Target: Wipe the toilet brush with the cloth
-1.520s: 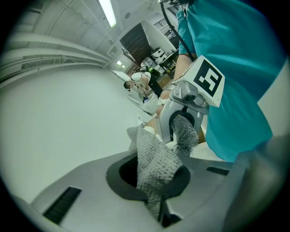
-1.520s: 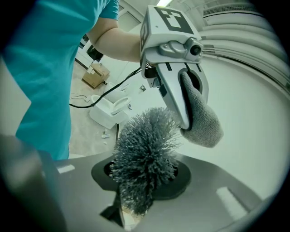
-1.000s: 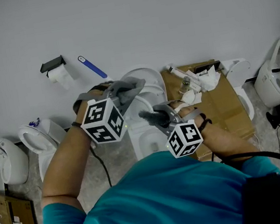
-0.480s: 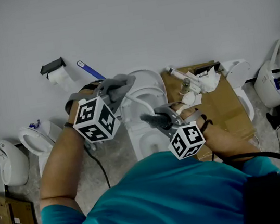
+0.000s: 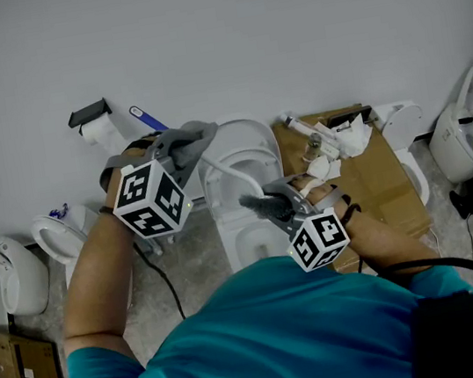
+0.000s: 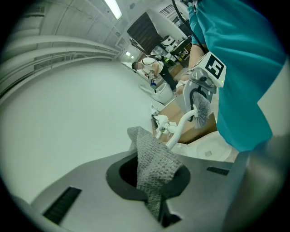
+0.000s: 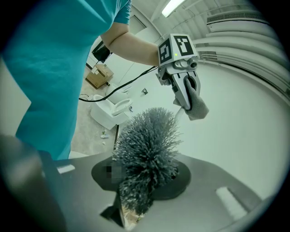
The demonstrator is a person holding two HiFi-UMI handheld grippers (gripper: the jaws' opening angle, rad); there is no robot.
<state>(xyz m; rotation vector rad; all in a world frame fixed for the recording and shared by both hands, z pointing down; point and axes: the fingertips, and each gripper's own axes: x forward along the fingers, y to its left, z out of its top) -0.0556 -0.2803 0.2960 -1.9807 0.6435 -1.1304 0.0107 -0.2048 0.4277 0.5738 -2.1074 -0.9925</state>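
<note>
— Since it sits nearest the body, what has the right gripper got?
— Its fingers are clamped on the bristle head of the toilet brush. They are partway closed, and grey bristles bulge out above them. The brush is up in the air over the toilet, resting on nothing.
— And the handle?
— It is white and curved, and it runs from the head towards the left gripper, a little farther out and to the left.
— What are that one's fingers doing?
— They are pinched on a grey woven cloth, and a fold of it stands up between them. The handle's far end goes in behind that fold. I cannot tell whether cloth and handle touch.
— Beyond the two?
— Right of the toilet, a flattened cardboard sheet lies on the floor, with white bits piled at its far edge. More white toilets stand off to the left and right.
— And farthest?
— The pale wall. On it is a toilet roll under a black holder and, just beside it, something with a blue handle.
</note>
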